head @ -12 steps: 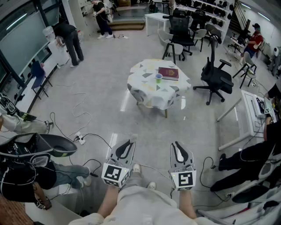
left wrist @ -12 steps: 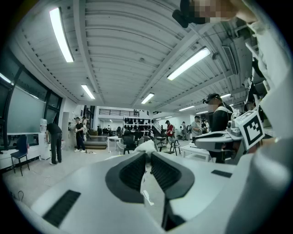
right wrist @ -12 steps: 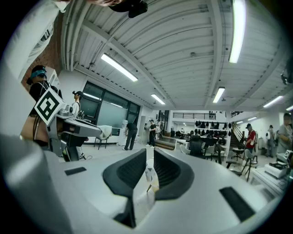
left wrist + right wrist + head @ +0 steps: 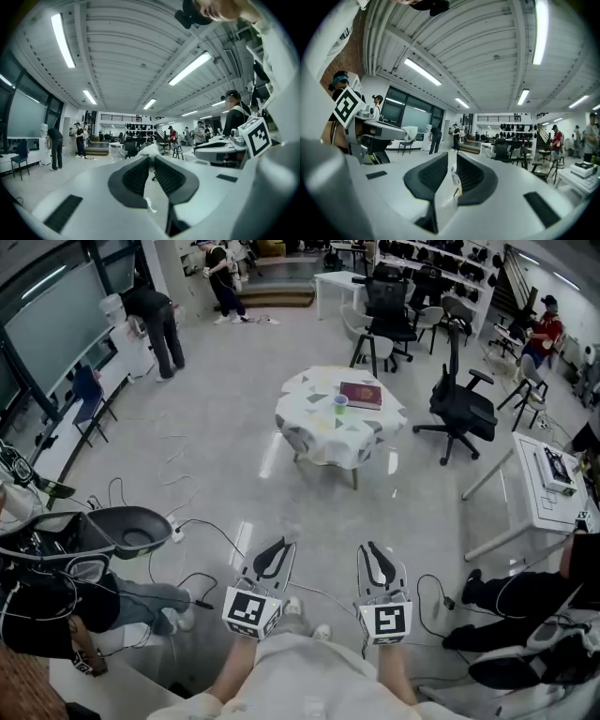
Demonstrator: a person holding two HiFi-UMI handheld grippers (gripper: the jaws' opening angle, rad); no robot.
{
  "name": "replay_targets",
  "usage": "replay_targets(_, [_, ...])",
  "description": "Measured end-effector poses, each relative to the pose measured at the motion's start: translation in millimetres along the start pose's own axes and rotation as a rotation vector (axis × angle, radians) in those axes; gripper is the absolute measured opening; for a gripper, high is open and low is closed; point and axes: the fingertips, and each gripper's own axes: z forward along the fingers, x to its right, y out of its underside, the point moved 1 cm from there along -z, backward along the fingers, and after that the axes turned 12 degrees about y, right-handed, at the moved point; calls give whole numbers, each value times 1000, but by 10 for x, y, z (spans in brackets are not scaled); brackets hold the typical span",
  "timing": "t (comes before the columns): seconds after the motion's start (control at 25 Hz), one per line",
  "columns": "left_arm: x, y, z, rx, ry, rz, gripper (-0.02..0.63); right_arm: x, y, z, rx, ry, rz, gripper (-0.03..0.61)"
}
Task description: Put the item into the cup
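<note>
Though both are held low in front of the person, neither claw carries anything. The left claw (image 4: 151, 159) has its dark ribbed pads drawn together to a thin slit with nothing in it. The right claw (image 4: 453, 160) is pinched the same way and is just as empty.

Each gripper view tilts upward past its jaw tips to ceiling light strips (image 4: 63, 40) and small, distant people (image 4: 436, 138). Each also catches the other tool. The right claw's marker cube (image 4: 257, 136) sits at 3 o'clock in the left gripper view, and the left claw's cube shows at 9 o'clock in the right gripper view. The cup cannot be made out in either of them.

Only the head view shows the layout. The two claws lie side by side at 6 o'clock, with grey floor (image 4: 225, 474) and loose cables (image 4: 178, 460) beyond them. Well apart from them at 12 o'clock stands a tabletop (image 4: 309, 432) under a patterned white cloth. The cup (image 4: 339, 405) is upright near the middle of the tabletop. A flat dark-red item (image 4: 361, 396) lies just beside the cup at its 2 o'clock, outside it. A black office chair (image 4: 461, 404) stands at 3 o'clock of the tabletop.
</note>
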Motion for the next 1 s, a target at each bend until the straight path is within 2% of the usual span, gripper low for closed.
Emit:
replay_targets(0.4, [-184,13,159,2,22,15,49,-94,56,239,-21,4,17,58])
replay_targets(1.0, [-1185,162,560,-19,88,-10,49,-253,182,1183,-84,88,11,49])
